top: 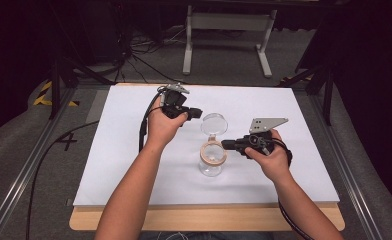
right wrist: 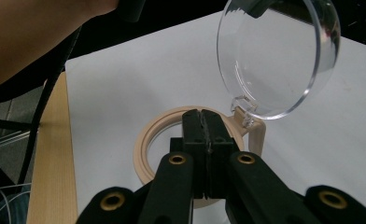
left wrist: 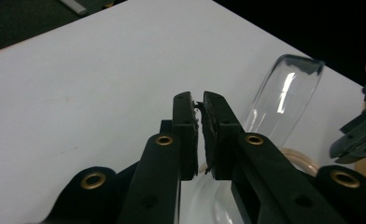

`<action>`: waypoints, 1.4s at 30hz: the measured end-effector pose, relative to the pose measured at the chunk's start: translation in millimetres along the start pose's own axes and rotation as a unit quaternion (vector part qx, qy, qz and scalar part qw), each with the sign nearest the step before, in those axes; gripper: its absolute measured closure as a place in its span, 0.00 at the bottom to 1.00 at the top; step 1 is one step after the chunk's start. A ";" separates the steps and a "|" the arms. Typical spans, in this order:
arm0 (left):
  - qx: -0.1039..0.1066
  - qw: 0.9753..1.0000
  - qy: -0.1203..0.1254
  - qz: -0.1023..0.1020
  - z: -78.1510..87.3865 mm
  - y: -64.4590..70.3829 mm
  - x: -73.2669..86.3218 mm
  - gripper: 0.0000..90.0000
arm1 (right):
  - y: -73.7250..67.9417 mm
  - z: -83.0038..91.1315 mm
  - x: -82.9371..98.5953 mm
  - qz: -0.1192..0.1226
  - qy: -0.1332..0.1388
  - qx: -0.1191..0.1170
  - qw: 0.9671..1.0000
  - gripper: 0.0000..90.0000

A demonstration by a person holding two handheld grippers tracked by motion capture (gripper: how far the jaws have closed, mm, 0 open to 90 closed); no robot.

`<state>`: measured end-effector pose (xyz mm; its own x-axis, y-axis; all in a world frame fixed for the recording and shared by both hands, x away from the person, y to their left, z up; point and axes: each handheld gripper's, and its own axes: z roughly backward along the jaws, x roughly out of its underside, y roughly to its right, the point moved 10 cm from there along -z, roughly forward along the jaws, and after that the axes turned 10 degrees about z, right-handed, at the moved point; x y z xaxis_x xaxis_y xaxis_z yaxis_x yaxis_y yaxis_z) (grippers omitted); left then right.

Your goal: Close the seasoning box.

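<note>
I have a clear glass jar with a beige ring collar (top: 212, 159) standing upright near the middle of the white bench (top: 129, 160), and its round clear hinged lid (top: 214, 123) is swung open, standing up from the far side of the collar. In the right gripper view the beige ring collar (right wrist: 149, 135) sits just past my jaws, with the hinge post at its right and the clear lid (right wrist: 277, 60) tilted up above it.

My right gripper (top: 226, 145) comes in from the right, level with the collar, its tip touching or just beside the rim. Its jaws are pressed flat together with nothing visible between the pads; I cannot tell from here whether they pinch the rim edge below.

My left gripper (top: 198, 113) is raised at the far left of the lid, just beside it. In the left gripper view (left wrist: 199, 105) the jaws stand almost together with only a thin slit between the worn pads, and nothing is in that slit. The lid (left wrist: 284, 95) shows edge-on to their right, apart from them, and the collar (left wrist: 300, 158) lies below it.

A black cable (top: 145, 125) trails from the left gripper across the bench.
</note>
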<state>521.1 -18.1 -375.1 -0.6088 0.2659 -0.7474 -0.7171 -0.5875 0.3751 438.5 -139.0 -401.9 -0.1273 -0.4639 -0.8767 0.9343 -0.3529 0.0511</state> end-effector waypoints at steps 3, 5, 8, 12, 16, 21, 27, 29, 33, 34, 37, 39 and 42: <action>0.009 1.000 0.001 -0.007 0.7 6.0 -2.1 0.95 | 1.6 -2.0 2.1 -0.003 0.000 0.002 1.000 1.00; 0.016 1.000 0.005 -0.005 1.0 10.4 -3.1 0.95 | 1.9 -2.6 1.9 -0.007 0.002 0.003 1.000 1.00; 0.022 1.000 0.007 -0.009 2.9 15.3 -3.5 0.96 | 2.5 -2.4 0.1 -0.010 0.007 0.005 1.000 1.00; 0.021 1.000 0.001 -0.021 6.0 18.8 -0.7 0.96 | 1.7 -2.0 -2.0 -0.013 0.013 0.005 1.000 1.00; 0.025 0.999 0.004 -0.027 7.2 22.5 0.6 0.96 | 0.3 -1.3 -3.1 -0.010 0.014 0.005 1.000 1.00; 0.035 0.999 -0.007 -0.037 11.1 30.3 6.4 0.94 | -1.9 -1.6 -3.4 -0.012 0.014 0.001 1.000 1.00; 0.032 0.999 -0.005 -0.039 18.9 31.7 10.6 0.93 | -4.2 -2.1 -2.4 -0.011 0.010 -0.004 1.000 1.00; 0.035 0.999 -0.003 -0.036 22.7 31.9 12.7 0.93 | -5.5 -2.4 -1.1 -0.007 0.004 -0.004 1.000 1.00; 0.034 0.999 -0.009 -0.038 31.1 31.6 21.8 0.92 | -8.8 -2.1 0.5 -0.005 -0.005 -0.008 1.000 1.00; 0.032 0.999 -0.009 -0.037 33.9 32.1 25.3 0.91 | -9.8 -1.8 0.8 -0.005 -0.008 -0.010 1.000 1.00; 0.033 0.999 -0.014 -0.039 42.1 34.1 35.5 0.91 | -12.7 -1.0 2.1 0.000 -0.017 -0.016 1.000 1.00; 0.028 0.998 -0.019 -0.044 45.6 34.3 40.3 0.90 | -14.4 -0.7 3.1 0.004 -0.023 -0.020 1.000 1.00; 0.019 0.998 -0.024 -0.050 54.2 35.5 51.2 0.89 | -17.8 0.1 5.1 0.010 -0.035 -0.026 0.999 1.00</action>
<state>446.0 16.1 -370.4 -0.5492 0.3583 -0.7550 -0.7864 -0.5272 0.3218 421.3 -135.1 -407.3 -0.1307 -0.5268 -0.8399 0.9525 -0.3017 0.0410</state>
